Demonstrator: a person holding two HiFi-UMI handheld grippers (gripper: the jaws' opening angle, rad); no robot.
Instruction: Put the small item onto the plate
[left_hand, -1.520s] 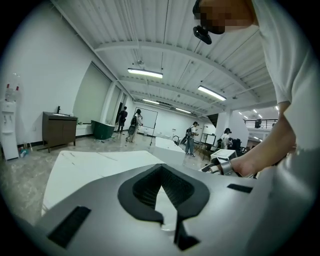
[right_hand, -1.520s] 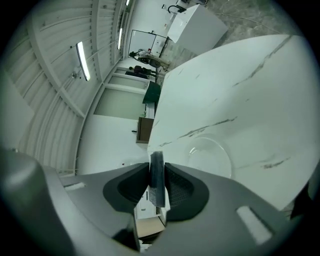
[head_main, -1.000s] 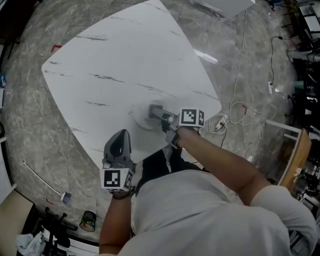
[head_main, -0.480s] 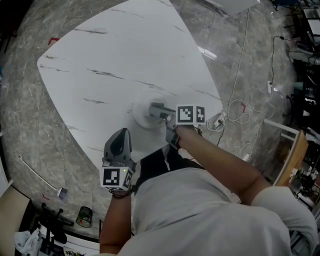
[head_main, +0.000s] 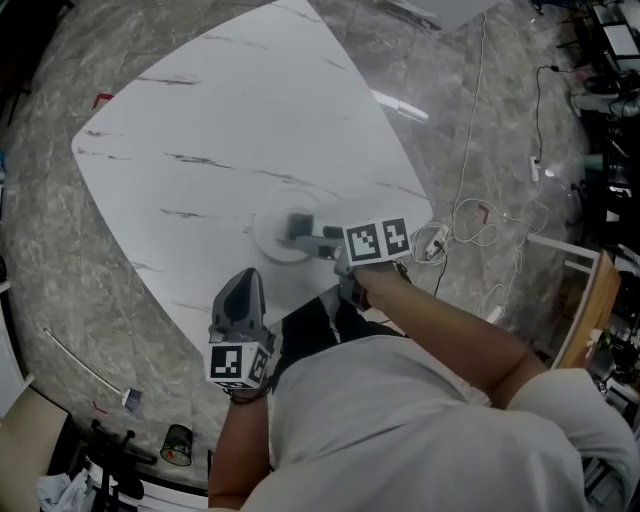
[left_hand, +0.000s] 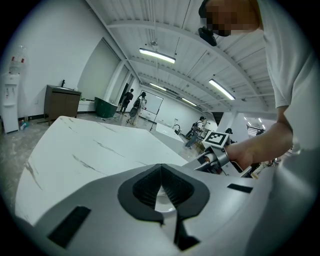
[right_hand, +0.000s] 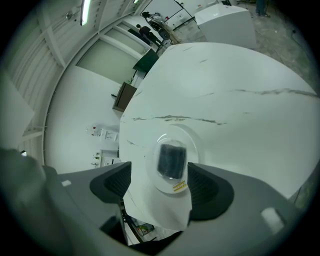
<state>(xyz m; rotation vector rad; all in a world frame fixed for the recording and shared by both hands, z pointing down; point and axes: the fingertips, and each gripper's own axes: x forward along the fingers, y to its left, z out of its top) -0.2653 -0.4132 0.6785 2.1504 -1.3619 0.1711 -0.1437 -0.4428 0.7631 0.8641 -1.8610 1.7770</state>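
A small dark rectangular item (right_hand: 172, 160) lies flat on the round white plate (right_hand: 198, 145), near the front edge of the white marble table (head_main: 230, 130). My right gripper (right_hand: 160, 183) hovers just behind the item. Its jaws are opening wide, and the pads (right_hand: 119, 183) stand clear of the item on both sides. From the head view the right gripper (head_main: 305, 235) reaches over the plate (head_main: 268, 238) from the right, with the item (head_main: 299, 224) at its tips. My left gripper (head_main: 241, 291) hangs at the table's near edge, shut and empty, and its jaws (left_hand: 161, 192) point toward the plate.
Cables (head_main: 470, 225) lie on the stone floor right of the table, beside a wooden frame (head_main: 590, 300). A dark can (head_main: 177, 441) sits on the floor at the lower left. Several people (left_hand: 134, 105) stand far off in the hall.
The right gripper's jaws have opened and let go of the small item, which now rests on the plate. The left gripper has stayed about where it was.
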